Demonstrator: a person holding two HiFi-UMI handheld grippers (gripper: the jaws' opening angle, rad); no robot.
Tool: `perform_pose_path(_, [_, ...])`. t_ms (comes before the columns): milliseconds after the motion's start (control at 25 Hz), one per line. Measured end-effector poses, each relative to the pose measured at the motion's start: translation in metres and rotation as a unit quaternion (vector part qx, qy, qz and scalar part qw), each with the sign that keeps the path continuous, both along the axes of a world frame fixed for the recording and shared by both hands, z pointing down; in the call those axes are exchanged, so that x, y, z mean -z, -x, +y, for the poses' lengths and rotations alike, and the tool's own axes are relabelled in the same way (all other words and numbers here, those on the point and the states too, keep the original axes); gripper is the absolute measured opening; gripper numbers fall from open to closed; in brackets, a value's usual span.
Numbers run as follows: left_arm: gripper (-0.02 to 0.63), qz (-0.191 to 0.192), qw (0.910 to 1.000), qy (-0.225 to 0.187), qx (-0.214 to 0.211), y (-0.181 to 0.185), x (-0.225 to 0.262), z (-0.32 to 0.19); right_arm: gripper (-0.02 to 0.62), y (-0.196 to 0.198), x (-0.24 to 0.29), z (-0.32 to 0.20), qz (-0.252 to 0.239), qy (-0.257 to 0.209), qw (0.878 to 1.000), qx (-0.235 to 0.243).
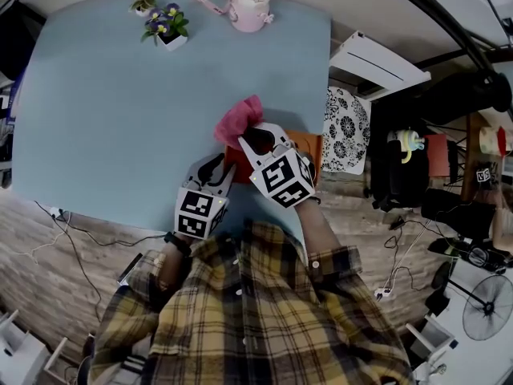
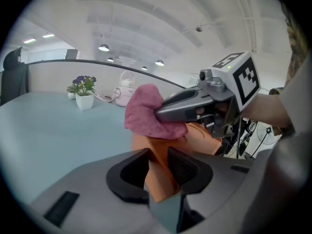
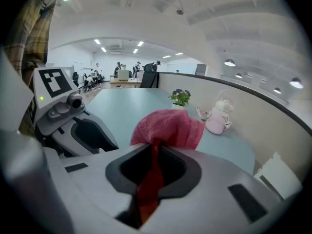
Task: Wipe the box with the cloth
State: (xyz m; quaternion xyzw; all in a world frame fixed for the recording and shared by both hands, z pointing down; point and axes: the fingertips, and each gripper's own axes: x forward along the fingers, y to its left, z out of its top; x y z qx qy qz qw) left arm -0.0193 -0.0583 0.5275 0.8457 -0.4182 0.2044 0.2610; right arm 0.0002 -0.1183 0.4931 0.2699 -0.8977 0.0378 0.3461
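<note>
Pink crumpled cloth (image 3: 170,126), pinched in the right gripper (image 3: 155,156), may drag the flat orange box (image 2: 161,184) out of the left gripper (image 2: 158,159) clamping it (only an edge held) if pressed hard.

At table (image 1: 104,135)'s near edge, cloth (image 1: 238,122) tops box (image 1: 309,146).

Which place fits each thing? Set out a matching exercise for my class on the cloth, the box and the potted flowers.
Things:
1. cloth
2. box
3. potted flowers

Places:
A. standing at the far edge of the table
B. clamped in the left gripper
C. clamped in the right gripper

Pairs: 1-C; 2-B; 3-A
</note>
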Motion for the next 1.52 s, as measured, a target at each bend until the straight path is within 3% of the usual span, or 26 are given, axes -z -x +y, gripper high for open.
perform_pose_path(360, [0.117,0.002,1.0,-0.002,0.002,0.0,0.0,-0.001,0.048,0.015,-0.029,-0.005,0.048,0.009,0.997,0.055])
perform_pose_path(920, [0.117,-0.001,1.0,-0.005,0.003,0.0,0.001,0.0,0.048,0.009,-0.029,-0.005,0.041,0.029,0.997,0.052])
perform_pose_path(1520, [0.116,-0.002,1.0,-0.006,0.007,0.001,0.001,0.0,0.048,-0.037,-0.034,0.0,0.068,0.046,0.996,0.033])
